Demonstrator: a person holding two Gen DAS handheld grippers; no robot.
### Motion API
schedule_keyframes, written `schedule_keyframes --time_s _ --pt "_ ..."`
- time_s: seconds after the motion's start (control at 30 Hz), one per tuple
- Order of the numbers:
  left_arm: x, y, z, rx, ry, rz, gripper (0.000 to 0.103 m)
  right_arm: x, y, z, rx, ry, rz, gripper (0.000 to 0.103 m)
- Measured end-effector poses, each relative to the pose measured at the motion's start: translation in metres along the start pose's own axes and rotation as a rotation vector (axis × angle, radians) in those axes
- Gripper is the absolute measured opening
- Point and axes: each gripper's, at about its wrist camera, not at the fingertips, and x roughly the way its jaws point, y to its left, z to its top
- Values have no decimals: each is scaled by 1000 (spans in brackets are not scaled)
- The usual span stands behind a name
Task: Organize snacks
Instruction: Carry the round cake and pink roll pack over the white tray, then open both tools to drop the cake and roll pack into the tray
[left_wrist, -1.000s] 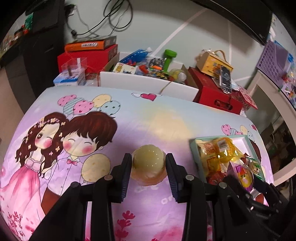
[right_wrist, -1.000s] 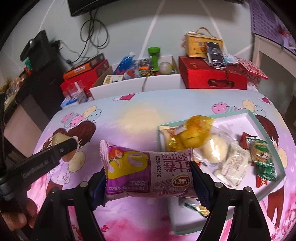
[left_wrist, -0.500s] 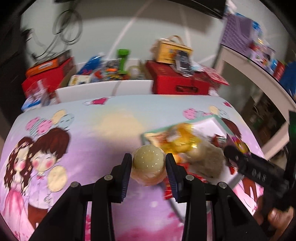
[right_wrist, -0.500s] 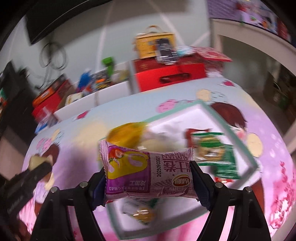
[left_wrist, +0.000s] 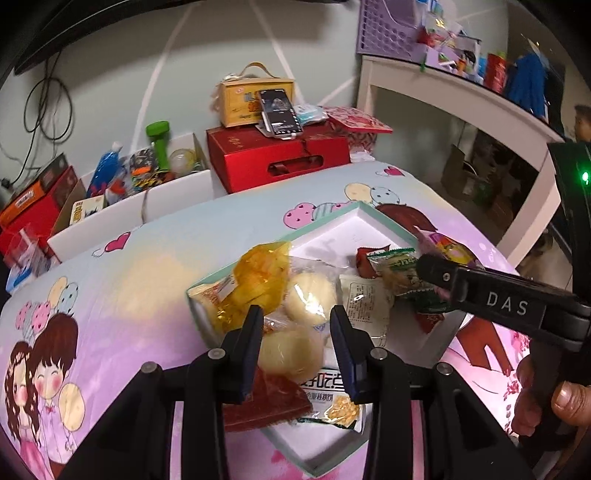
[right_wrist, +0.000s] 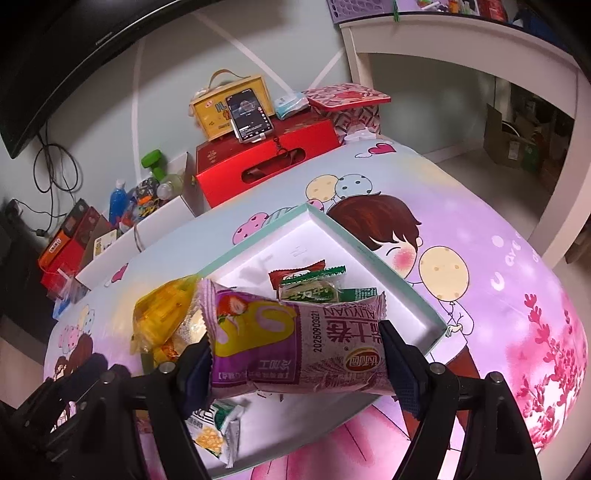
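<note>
Gripping a pale round jelly cup (left_wrist: 290, 352) at lower centre, the left gripper (left_wrist: 295, 350) hides tray (left_wrist: 388, 225) snacks beneath; the right gripper (right_wrist: 295, 354) clamps a purple chip packet (right_wrist: 295, 347), covering the tray's middle.

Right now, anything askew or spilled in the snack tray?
One thing: a green corn-snack packet hangs over the tray near edge instead of lying inside. The rest is loosely heaped, nothing torn or spilled.

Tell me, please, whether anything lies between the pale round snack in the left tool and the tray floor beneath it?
Yes: the pale round snack hangs over wrapped buns and a red packet already piled in the tray.
</note>
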Motion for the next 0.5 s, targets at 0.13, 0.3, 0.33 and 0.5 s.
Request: schedule_keyframes --time_s 0.13,0.3,0.33,0.5 --pt "5 6 -2 -20 19 5 38 7 5 -3 -15 19 11 82" --pt "0 29 -2 -100 15 16 38 17 13 -8 -39 47 21 82" --pt "-1 35 -2 -119 14 22 38 19 14 -9 -42 57 24 82" --pt "-7 64 -8 -215 24 58 38 27 21 -13 -60 80 27 82"
